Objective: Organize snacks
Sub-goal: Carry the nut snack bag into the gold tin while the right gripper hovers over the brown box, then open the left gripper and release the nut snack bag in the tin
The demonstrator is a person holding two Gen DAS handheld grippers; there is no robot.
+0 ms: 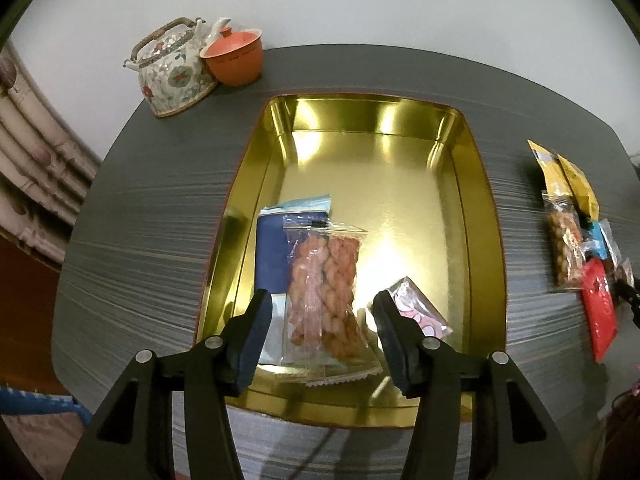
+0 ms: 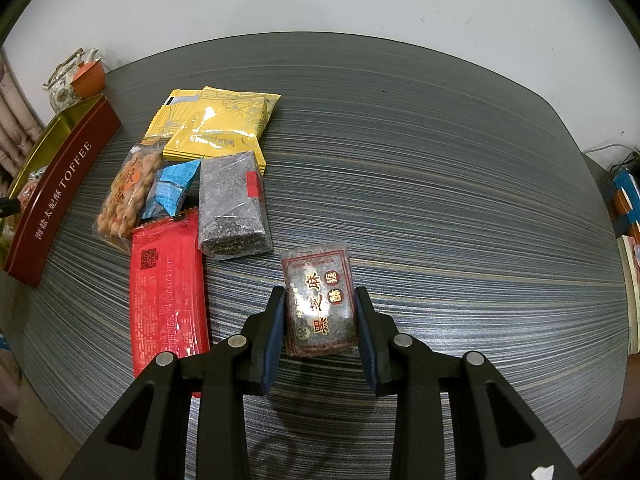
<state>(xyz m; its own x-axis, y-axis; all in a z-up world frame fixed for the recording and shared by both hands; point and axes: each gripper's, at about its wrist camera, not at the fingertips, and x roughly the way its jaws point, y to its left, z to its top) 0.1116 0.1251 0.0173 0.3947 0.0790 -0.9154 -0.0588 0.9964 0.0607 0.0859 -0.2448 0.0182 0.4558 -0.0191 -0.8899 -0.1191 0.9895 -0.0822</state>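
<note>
Black-framed and blue-padded, the right gripper (image 2: 320,320) is clamped narrow on a dark sesame brittle packet (image 2: 319,301), which stands tilted between the pads with its far end projecting beyond the fingertips, above the grey striped bench (image 2: 440,200). Left of it lie a red packet (image 2: 168,292) and a clear-wrapped black sesame bar (image 2: 232,208); beyond these are a blue sachet (image 2: 170,190), a bag of small fried twists (image 2: 126,196) and yellow packets (image 2: 216,124), all close together and partly overlapping. At far left stands the red tin (image 2: 60,196) lettered TOFFEE. The left gripper (image 1: 320,324) hangs over the tin's gold interior (image 1: 400,184), jaws moderately apart and gripping nothing. A clear bag of twisted fried dough (image 1: 324,292) lies flat on the tin floor in line with the gap, overlapping a blue packet (image 1: 272,256) at its left; a small pink-patterned packet (image 1: 416,308) lies just beside the right finger. Beyond the tin, a floral teapot (image 1: 172,72) and an orange lidded cup (image 1: 236,58) stand touching at the bench's far edge.
</note>
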